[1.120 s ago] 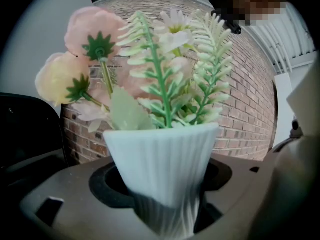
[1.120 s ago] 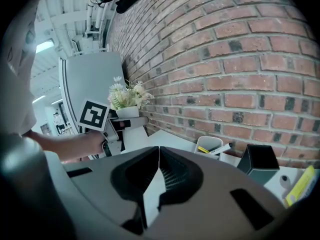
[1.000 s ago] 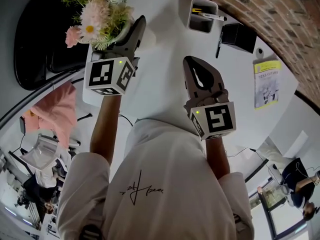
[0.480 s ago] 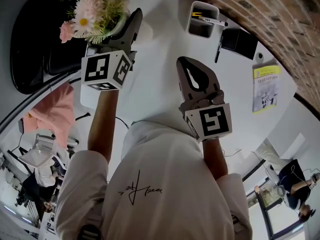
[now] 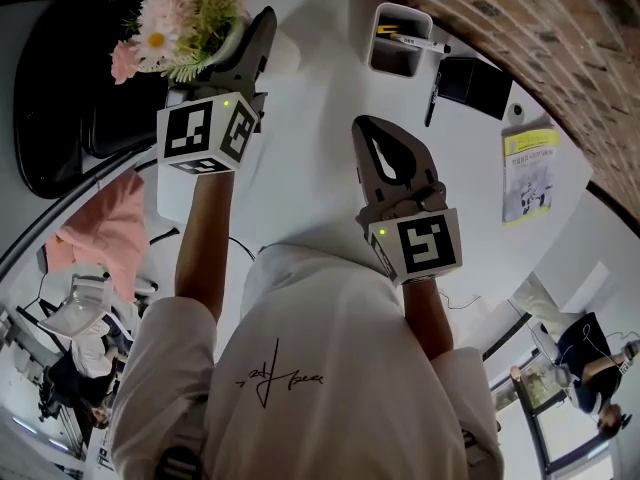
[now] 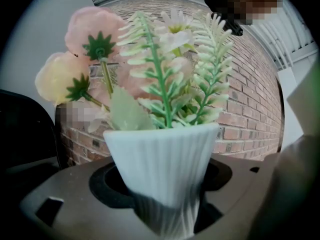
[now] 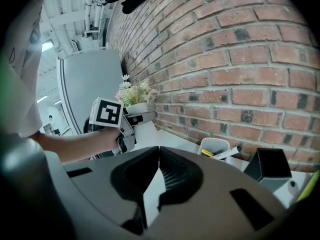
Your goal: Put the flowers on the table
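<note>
Two small shifts marked the last second: the left tool (image 5: 245,48) had carried the flowers (image 5: 165,18) further from the person's body, ending well to the left of the pen holder (image 5: 398,38), by the edge of the surface (image 5: 310,128) on that side. The right tool (image 5: 378,138) had drifted slightly the same way. The left tool's jaws were clamped round the lower part of the ribbed white pot (image 6: 162,169), which stood upright between them (the blooms hid most of it from above). The right tool hung nearer the person than the pen holder, its jaws pressed together on nothing. By my reading the carry was nearly done, with the lowering and release still to come; whether the pot's base already touched the surface could not be told.
</note>
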The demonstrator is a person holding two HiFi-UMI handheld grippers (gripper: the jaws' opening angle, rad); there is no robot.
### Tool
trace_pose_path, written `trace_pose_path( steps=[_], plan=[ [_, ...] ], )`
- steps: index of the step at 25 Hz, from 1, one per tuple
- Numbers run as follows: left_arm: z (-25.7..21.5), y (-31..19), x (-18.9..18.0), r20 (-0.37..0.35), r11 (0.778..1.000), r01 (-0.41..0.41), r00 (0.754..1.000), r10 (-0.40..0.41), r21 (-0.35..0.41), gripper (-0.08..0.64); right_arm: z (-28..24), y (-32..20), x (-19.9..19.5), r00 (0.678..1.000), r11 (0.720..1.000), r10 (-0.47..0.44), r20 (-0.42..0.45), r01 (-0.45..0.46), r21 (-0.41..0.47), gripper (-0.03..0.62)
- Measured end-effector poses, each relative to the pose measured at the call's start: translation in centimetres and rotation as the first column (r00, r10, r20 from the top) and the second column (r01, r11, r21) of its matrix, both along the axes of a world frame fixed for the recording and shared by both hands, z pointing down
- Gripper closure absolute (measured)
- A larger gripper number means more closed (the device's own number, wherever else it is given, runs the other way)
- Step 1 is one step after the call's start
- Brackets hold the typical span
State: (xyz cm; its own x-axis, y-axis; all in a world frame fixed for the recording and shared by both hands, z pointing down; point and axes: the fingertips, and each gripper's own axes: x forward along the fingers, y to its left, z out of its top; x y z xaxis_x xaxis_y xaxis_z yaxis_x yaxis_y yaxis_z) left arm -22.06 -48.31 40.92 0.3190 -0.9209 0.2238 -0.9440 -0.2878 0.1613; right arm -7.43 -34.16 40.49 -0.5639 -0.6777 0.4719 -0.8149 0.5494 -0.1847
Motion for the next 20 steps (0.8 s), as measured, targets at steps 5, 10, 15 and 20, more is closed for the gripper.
trace_pose_path(
  steps=[5, 10, 15, 20],
  plan=[
    [-0.1, -0.8, -0.2, 0.012, 1.0, 0.01, 1.0, -0.01, 0.018, 0.21, 0.2, 0.0, 0.0, 1.0, 1.0, 0.003, -0.001, -0.003, -0.004, 0.568],
    [-0.4, -1.4, -0.2, 0.038, 0.999, 0.009, 0.999, -0.011, 0.054, 0.21, 0.2, 0.1, -0.1, 1.0, 1.0, 0.013, -0.005, -0.013, 0.001, 0.568],
    [-0.2, -1.9, -0.2, 0.066, 0.997, 0.007, 0.998, -0.012, 0.077, 0.21, 0.2, 0.1, -0.5, 1.0, 1.0, 0.012, -0.005, -0.012, -0.001, 0.568],
    [0.2, -2.1, 0.2, 0.088, 0.996, 0.003, 0.996, -0.011, 0.091, 0.209, 0.3, 0.2, -0.9, 1.0, 1.0, 0.024, 0.003, -0.023, -0.021, 0.568]
  ],
)
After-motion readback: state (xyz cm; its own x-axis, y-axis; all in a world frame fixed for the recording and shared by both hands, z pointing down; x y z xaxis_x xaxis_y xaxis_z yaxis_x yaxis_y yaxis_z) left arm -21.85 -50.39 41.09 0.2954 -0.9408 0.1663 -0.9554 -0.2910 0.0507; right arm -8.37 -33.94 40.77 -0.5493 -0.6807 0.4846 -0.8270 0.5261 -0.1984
